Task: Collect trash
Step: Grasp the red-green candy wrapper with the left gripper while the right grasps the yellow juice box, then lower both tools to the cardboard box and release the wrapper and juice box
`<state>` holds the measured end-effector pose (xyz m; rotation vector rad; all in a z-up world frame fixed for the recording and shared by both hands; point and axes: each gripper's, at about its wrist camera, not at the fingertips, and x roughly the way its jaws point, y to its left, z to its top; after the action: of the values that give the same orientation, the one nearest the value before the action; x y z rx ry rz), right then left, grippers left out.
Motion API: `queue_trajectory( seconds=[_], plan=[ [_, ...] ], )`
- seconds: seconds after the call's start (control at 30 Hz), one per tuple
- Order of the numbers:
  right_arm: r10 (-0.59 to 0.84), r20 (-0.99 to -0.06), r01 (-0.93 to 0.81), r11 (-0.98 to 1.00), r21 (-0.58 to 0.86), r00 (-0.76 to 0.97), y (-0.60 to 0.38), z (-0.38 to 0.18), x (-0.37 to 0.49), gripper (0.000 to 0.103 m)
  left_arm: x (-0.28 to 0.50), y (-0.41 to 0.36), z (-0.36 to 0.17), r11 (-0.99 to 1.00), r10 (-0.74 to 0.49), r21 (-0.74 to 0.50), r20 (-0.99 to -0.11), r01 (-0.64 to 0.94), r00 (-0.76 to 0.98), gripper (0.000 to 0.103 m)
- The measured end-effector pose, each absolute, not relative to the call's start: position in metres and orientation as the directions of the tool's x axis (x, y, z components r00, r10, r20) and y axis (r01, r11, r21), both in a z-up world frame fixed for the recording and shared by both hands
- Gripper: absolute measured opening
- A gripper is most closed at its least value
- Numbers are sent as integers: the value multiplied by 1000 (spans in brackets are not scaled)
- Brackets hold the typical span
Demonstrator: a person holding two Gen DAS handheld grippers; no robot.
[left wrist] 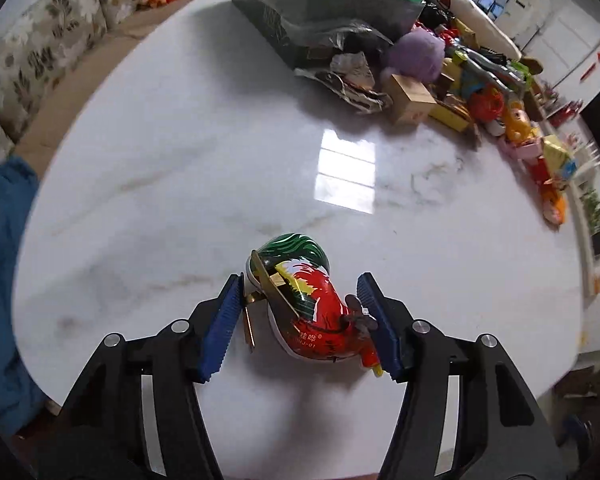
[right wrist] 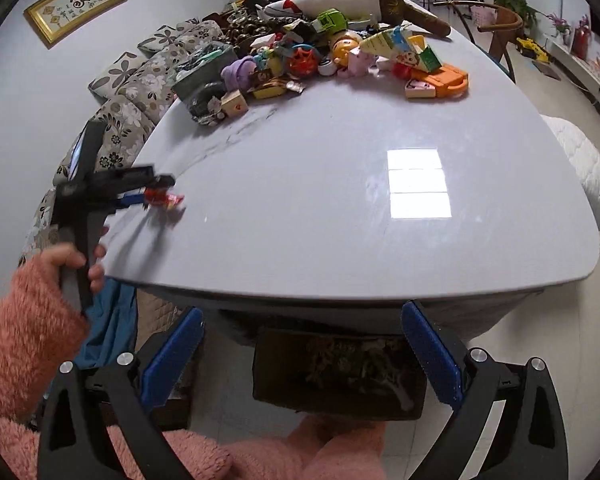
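Observation:
A red and green tin rooster toy (left wrist: 300, 304) lies on the white marble table (left wrist: 220, 200) between the fingers of my left gripper (left wrist: 300, 320). The right pad touches its head; the left pad touches its brass key. The jaws stand fairly wide around it. In the right wrist view the left gripper (right wrist: 148, 196) holds the toy (right wrist: 166, 200) at the table's near left edge. My right gripper (right wrist: 300, 356) is open and empty, below the table's front edge, above a dark bin (right wrist: 340, 372) with crumpled scraps on the floor.
A heap of toys, boxes and wrappers (right wrist: 320, 52) fills the far end of the table, with a green box (left wrist: 320, 8) and a purple plush (left wrist: 416, 56). A floral sofa (right wrist: 140, 92) runs along the left. A blue cloth (left wrist: 0, 260) hangs nearby.

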<state>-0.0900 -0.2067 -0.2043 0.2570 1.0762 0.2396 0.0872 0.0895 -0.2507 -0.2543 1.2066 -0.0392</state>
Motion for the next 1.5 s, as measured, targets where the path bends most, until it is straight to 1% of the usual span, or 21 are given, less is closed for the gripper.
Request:
queue_trajectory(
  seconds=[0.07,0.17,0.27,0.37,0.5,0.53,0.57,0.6,0.63,0.67,0.7,0.77,0.83,0.9,0.93,0.97,1.13,1.3,1.5],
  plan=[
    [313,-824,-62,944,323,473,-212,-200,-78,98,83,90,-248,965,-187,-240,-913,-106,363,58],
    [312,-811,-18,937,349,495,-229,-198,-51,98,70,87,-225,953,-240,-292,-888,-78,393,58],
    [249,-815,83,937,340,524,-256,-202,-8,98,50,82,-211,943,-281,-330,-868,-51,409,58],
    [140,-808,102,966,239,572,-273,-199,48,98,27,76,-197,935,-313,-354,-858,-29,407,58],
    [-23,-807,29,1000,-7,591,-264,-196,136,98,9,69,-192,933,-317,-357,-862,-30,394,58],
    [-47,-808,19,999,-45,587,-262,-199,150,97,6,67,-192,936,-310,-351,-869,-38,386,58],
    [-86,-810,9,995,-99,581,-260,-202,170,94,2,68,-191,936,-307,-348,-871,-41,383,58],
    [-118,-813,2,990,-143,571,-259,-205,185,82,-1,68,-191,937,-305,-346,-874,-45,380,58],
    [-150,-821,-6,983,-184,551,-257,-209,200,64,-3,66,-191,938,-301,-343,-876,-49,376,58],
    [-164,-831,-11,980,-200,532,-256,-214,210,56,-3,65,-192,938,-299,-342,-878,-52,374,58],
    [-165,-845,-16,979,-201,509,-256,-218,218,44,-7,65,-192,938,-297,-341,-879,-56,372,58],
    [-151,-856,-21,982,-186,495,-259,-221,218,27,-11,65,-193,938,-297,-342,-882,-62,367,58],
    [-115,-853,-20,989,-146,509,-266,-218,208,15,-14,67,-195,938,-296,-342,-883,-66,364,58],
    [-41,-853,-23,998,-62,520,-276,-212,194,7,-15,68,-196,933,-307,-354,-881,-71,361,58],
    [-9,-844,-25,999,-26,536,-281,-206,184,4,-14,67,-197,934,-304,-350,-881,-68,361,58],
    [7,-838,-30,999,-11,545,-282,-203,179,3,-13,66,-197,936,-301,-345,-883,-64,361,58],
    [90,-806,-26,995,92,585,-298,-173,139,3,3,51,-201,936,-324,-351,-880,-13,346,58],
    [186,-762,-94,982,163,620,-291,-140,86,3,16,32,-197,927,-370,-370,-865,67,339,58],
    [307,-734,-162,951,264,606,-267,-118,33,3,20,17,-192,916,-401,-376,-856,139,327,58]
  ],
)
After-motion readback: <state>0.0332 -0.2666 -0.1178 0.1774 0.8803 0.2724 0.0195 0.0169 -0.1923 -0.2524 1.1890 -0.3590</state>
